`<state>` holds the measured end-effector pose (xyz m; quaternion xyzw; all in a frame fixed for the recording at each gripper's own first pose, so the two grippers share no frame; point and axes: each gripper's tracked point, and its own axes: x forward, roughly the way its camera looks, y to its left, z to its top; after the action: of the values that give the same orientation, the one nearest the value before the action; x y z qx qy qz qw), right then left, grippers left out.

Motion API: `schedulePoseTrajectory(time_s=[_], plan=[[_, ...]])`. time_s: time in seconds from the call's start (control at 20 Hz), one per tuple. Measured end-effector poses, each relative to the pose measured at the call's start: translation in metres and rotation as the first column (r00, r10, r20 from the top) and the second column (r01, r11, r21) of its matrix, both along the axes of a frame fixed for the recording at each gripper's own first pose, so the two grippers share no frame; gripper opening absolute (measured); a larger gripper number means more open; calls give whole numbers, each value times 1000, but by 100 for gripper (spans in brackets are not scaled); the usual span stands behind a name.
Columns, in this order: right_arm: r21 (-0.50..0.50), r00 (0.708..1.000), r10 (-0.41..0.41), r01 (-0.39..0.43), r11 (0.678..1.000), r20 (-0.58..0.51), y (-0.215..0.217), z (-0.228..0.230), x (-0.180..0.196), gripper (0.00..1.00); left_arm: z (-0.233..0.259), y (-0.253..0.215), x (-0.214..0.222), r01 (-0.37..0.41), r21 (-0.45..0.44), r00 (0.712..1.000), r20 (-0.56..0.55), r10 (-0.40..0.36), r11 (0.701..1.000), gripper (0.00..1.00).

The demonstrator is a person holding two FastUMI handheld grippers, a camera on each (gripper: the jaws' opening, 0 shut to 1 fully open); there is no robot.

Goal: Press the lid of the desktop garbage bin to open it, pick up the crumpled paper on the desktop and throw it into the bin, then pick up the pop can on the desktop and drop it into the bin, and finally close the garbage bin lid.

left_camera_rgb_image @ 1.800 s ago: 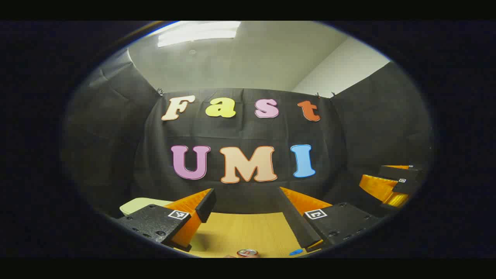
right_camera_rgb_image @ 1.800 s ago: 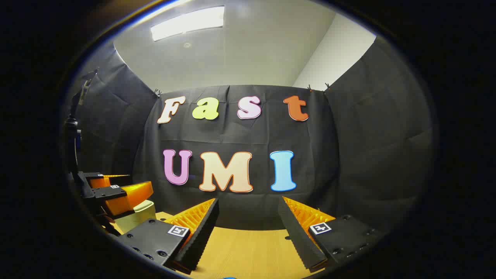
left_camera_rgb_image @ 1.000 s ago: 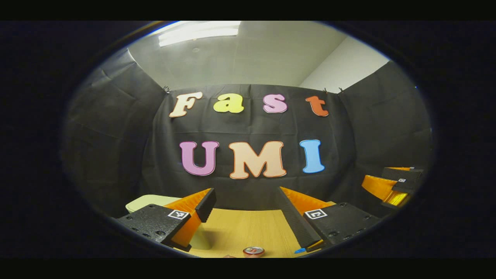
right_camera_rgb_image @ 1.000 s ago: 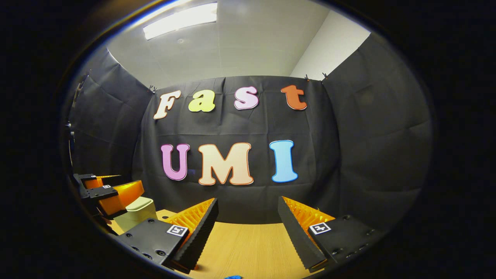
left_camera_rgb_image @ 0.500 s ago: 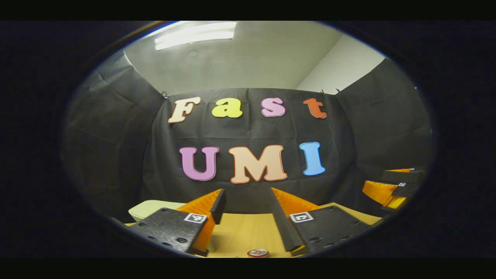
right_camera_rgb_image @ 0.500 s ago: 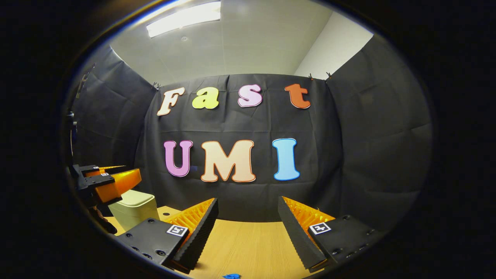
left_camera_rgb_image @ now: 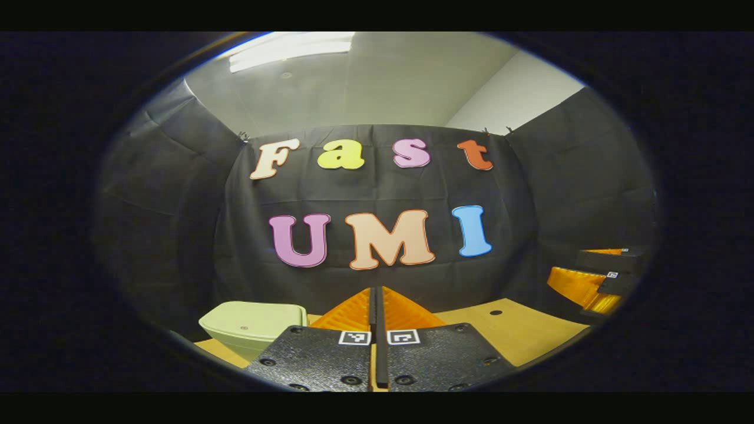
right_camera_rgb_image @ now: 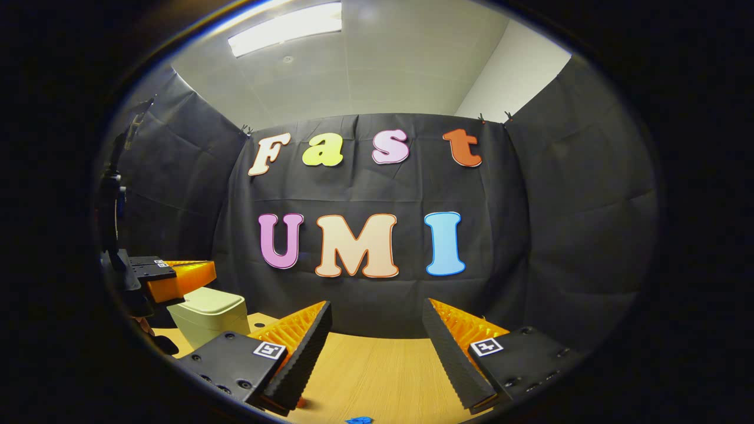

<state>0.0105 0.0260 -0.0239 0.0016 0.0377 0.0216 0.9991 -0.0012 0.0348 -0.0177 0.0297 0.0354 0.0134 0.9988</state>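
Note:
The pale green bin [left_camera_rgb_image: 253, 323] stands on the wooden table [left_camera_rgb_image: 518, 333] with its lid down, just left of my left gripper [left_camera_rgb_image: 377, 291]. That gripper is shut, its two fingers pressed together with nothing between them. In the right gripper view the bin [right_camera_rgb_image: 209, 315] is at the far left, and the left gripper [right_camera_rgb_image: 203, 272] hovers just above its lid, toward the left side. My right gripper [right_camera_rgb_image: 377, 330] is open and holds nothing, above bare table [right_camera_rgb_image: 377, 371]. It also appears at the right edge of the left gripper view, as the right gripper [left_camera_rgb_image: 580, 282].
A small blue scrap [right_camera_rgb_image: 358, 420] lies on the table near the front edge, below my right gripper. A small round hole [left_camera_rgb_image: 496, 312] marks the tabletop toward the back right. Black cloth walls close the booth on three sides.
My left gripper has gone from open to shut and shifted toward the bin, which looms larger now. The pop can has slipped out under the left view's bottom edge. The right gripper barely moved.

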Motion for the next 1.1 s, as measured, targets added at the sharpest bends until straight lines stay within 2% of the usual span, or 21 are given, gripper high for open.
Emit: schedulePoseTrajectory(time_s=[0.25, 0.4, 0.55, 0.85, 1.1], plan=[[4, 1000, 11, -11, 1000, -13, 15, -5, 8, 97, -18, 44, 2, -97, 23, 994, -42, 98, 995, 0], [-5, 999, 29, -29, 1000, -37, 38, -16, 17, 97, -36, 95, 3, -193, 39, 977, -82, 195, 981, 0], [-15, 998, 37, -38, 999, -49, 53, -23, 25, 98, -54, 130, 4, -245, 50, 962, -114, 249, 968, 0], [-31, 996, 37, -39, 999, -84, 76, -40, 38, 98, -87, 175, 6, -300, 72, 936, -172, 308, 951, 0], [-40, 991, 43, -49, 998, -131, 98, -58, 48, 97, -131, 205, -6, -340, 77, 897, -272, 348, 937, 0]])
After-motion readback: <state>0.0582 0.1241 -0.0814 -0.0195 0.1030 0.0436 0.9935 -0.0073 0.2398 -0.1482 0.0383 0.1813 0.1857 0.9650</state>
